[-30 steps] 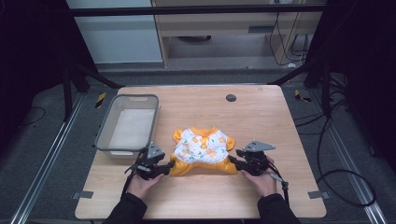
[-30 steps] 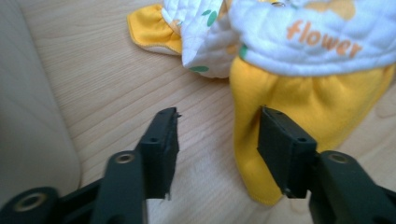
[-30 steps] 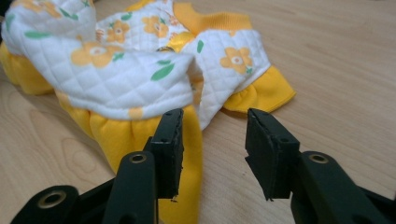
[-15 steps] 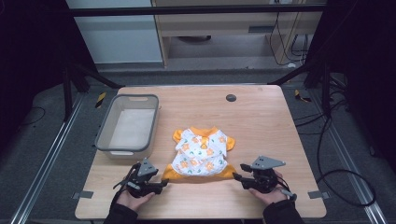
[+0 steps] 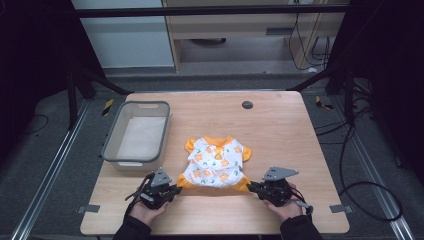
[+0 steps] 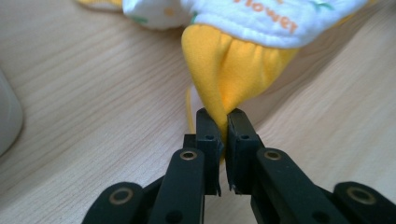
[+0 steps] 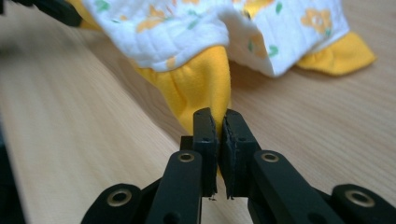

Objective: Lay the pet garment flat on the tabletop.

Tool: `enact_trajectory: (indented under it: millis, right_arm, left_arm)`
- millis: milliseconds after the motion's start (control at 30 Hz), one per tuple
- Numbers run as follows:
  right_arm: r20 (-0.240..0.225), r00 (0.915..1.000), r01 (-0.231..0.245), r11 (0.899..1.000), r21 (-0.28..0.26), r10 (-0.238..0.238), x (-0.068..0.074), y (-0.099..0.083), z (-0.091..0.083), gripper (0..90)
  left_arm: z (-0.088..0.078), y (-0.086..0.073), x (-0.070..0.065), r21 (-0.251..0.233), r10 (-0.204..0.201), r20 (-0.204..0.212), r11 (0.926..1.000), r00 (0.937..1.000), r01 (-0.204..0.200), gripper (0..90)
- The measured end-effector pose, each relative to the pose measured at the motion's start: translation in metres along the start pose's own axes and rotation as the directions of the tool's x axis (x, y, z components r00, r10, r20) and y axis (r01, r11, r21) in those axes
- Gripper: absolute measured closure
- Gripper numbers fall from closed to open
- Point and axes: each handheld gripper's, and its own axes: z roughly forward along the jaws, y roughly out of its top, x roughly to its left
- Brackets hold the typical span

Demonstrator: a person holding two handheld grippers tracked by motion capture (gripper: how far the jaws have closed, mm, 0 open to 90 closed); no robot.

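Now the garment (image 5: pixel 216 162) stretches between both clamped grippers.

Garment (image 6: pixel 243 28) top cut off, frame edge

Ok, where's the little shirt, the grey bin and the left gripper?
Shirt (image 5: pixel 216 159), high view, on its white flowery middle.
Bin (image 5: pixel 111 139), high view, on its left rim.
Left gripper (image 6: pixel 223 122), left gripper view, between its tips, pinching the yellow hem.

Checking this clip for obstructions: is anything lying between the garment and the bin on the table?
Nothing visible. The garment lies flat just right of the bin, with bare table between them. Both grippers, left and right, have just closed on its yellow lower corners, with nothing else between fingers and cloth.
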Motion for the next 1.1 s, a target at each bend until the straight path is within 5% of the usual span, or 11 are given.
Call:
enact_trajectory:
  millis: [167, 300, 400, 533, 667, 800, 933, 1100]
  right_arm:
    - [-0.052, 0.9978, -0.046, 0.995, -0.089, 0.042, 0.002, 0.011, -0.024, 85.4]
    - [-0.074, 0.9926, -0.103, 0.991, -0.090, 0.096, -0.002, 0.020, -0.024, 85.2]
    - [-0.032, 0.9889, -0.147, 0.987, -0.062, 0.145, -0.012, 0.025, -0.010, 84.6]
    - [0.081, 0.9768, -0.199, 0.980, 0.003, 0.198, -0.035, 0.027, 0.027, 78.8]
    - [0.130, 0.9748, -0.186, 0.982, 0.027, 0.181, -0.039, 0.026, 0.042, 74.8]
    - [0.162, 0.9800, -0.117, 0.993, 0.000, 0.116, -0.032, 0.025, 0.039, 61.6]
    - [0.140, 0.9865, -0.080, 0.996, -0.037, 0.085, -0.028, 0.022, 0.025, 56.3]
    - [0.116, 0.9910, -0.066, 0.998, -0.014, 0.068, -0.029, 0.012, 0.020, 53.4]
  left_arm:
    - [-0.025, 0.013, -0.006, -0.103, -0.013, 0.062, 0.9944, 0.9980, 0.019, 84.7]
    - [-0.026, 0.024, -0.002, -0.117, -0.030, 0.069, 0.9924, 0.9972, 0.038, 84.2]
    - [-0.010, 0.030, 0.011, -0.081, -0.083, 0.049, 0.9930, 0.9953, 0.087, 84.0]
    - [0.028, 0.026, 0.033, 0.023, -0.132, -0.031, 0.9908, 0.9907, 0.133, 80.8]
    - [0.037, 0.023, 0.037, 0.051, -0.116, -0.073, 0.9915, 0.9906, 0.120, 73.4]
    - [0.036, 0.020, 0.038, 0.046, -0.077, -0.122, 0.9954, 0.9895, 0.083, 47.9]
    - [0.022, 0.010, 0.039, 0.016, -0.075, -0.111, 0.9969, 0.9910, 0.077, 46.5]
    - [0.009, 0.002, 0.038, -0.005, -0.052, -0.101, 0.9987, 0.9935, 0.052, 48.7]
